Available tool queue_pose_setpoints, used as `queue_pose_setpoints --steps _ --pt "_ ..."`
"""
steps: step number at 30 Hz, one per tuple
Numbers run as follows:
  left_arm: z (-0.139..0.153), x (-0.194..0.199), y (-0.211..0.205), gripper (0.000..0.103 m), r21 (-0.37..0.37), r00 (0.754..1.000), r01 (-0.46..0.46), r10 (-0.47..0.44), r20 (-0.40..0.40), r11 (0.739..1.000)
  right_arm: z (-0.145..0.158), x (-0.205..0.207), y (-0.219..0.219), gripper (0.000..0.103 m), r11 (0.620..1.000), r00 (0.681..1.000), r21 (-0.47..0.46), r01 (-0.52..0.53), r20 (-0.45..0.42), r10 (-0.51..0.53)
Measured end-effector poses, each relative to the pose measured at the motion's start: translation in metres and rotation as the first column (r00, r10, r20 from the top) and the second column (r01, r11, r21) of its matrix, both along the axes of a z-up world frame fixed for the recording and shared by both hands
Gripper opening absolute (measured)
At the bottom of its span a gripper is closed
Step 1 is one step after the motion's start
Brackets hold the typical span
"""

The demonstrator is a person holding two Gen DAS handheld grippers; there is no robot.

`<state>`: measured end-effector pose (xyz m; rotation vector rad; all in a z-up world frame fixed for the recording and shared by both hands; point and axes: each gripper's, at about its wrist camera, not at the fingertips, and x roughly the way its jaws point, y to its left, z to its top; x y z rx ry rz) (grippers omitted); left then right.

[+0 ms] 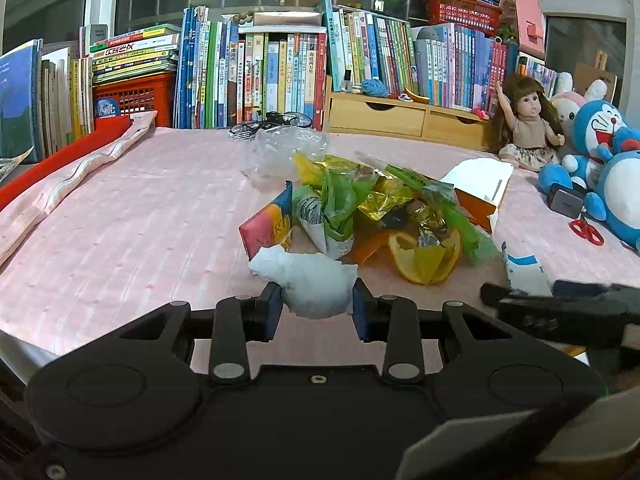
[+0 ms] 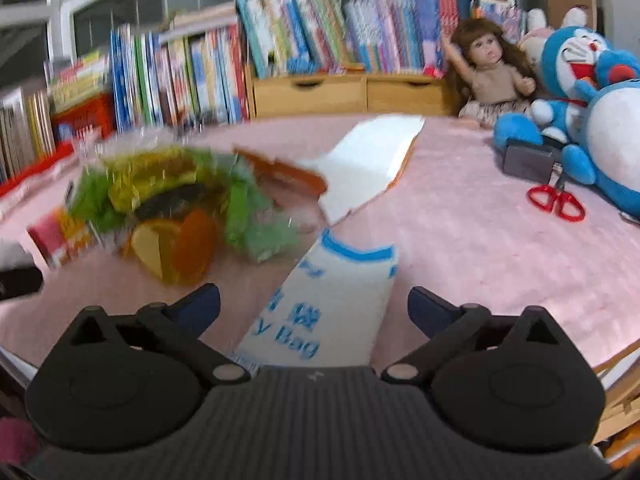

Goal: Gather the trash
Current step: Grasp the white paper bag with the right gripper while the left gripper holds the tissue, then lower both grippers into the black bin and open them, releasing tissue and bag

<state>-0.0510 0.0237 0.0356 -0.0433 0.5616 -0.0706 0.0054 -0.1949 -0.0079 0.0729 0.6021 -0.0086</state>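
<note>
A heap of trash lies mid-table: green and gold wrappers (image 1: 360, 196), orange peel (image 1: 424, 256), a red-and-blue packet (image 1: 266, 226) and an open white carton (image 1: 480, 184). My left gripper (image 1: 316, 306) is shut on a crumpled white tissue (image 1: 312, 284) at the near side of the heap. In the blurred right wrist view, my right gripper (image 2: 314, 304) stands open over a white paper bag with blue print (image 2: 324, 304); the bag lies between its fingers without being pinched. The same heap (image 2: 172, 208) sits to its left. The right gripper (image 1: 560, 304) also shows low right in the left wrist view.
A pink cloth (image 1: 120, 232) covers the table. Rows of books (image 1: 260, 72) and wooden drawers (image 1: 400, 116) line the back. A doll (image 1: 524, 120), blue plush toys (image 2: 580, 92), red scissors (image 2: 556, 200) and a dark box (image 2: 526, 160) stand at the right. A clear plastic bag (image 1: 284, 148) lies behind the heap.
</note>
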Motion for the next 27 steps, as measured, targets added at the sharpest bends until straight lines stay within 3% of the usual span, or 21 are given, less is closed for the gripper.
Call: queue_pose_setpoints --steps 1,2,4,6,13,18,27 --pt "0.0 -0.001 0.0 0.033 0.003 1.0 0.001 -0.001 -0.001 1.0 -0.001 -0.003 0.003 0.083 1.0 1.0 -0.024 0.005 0.016 -0.005" --pt "-0.001 -0.001 0.0 0.033 0.006 1.0 0.0 0.0 -0.002 1.0 0.0 -0.005 0.005 0.071 0.999 1.0 -0.036 -0.004 0.026 0.004" --pt "-0.002 -0.003 0.001 0.033 0.011 1.0 -0.002 0.002 -0.003 1.0 0.001 -0.011 0.004 0.064 1.0 0.999 -0.031 -0.001 0.053 0.003" --pt "-0.003 -0.004 0.002 0.033 0.01 1.0 -0.003 0.003 -0.008 1.0 0.007 -0.016 0.001 0.037 0.999 0.996 -0.042 0.011 0.086 -0.008" --pt "-0.002 -0.012 0.003 0.033 0.0 1.0 0.008 -0.008 -0.016 1.0 0.018 -0.025 -0.012 0.03 0.999 0.995 -0.01 -0.044 0.089 0.045" --pt "0.0 -0.024 0.005 0.033 -0.007 0.999 0.018 -0.018 -0.03 1.0 0.026 -0.044 -0.013 0.03 0.985 0.984 0.066 -0.158 0.097 0.151" --pt "-0.012 -0.064 0.008 0.034 -0.018 0.985 0.094 -0.096 -0.143 0.995 0.03 -0.092 -0.01 0.03 0.895 0.92 0.216 -0.391 0.053 0.389"
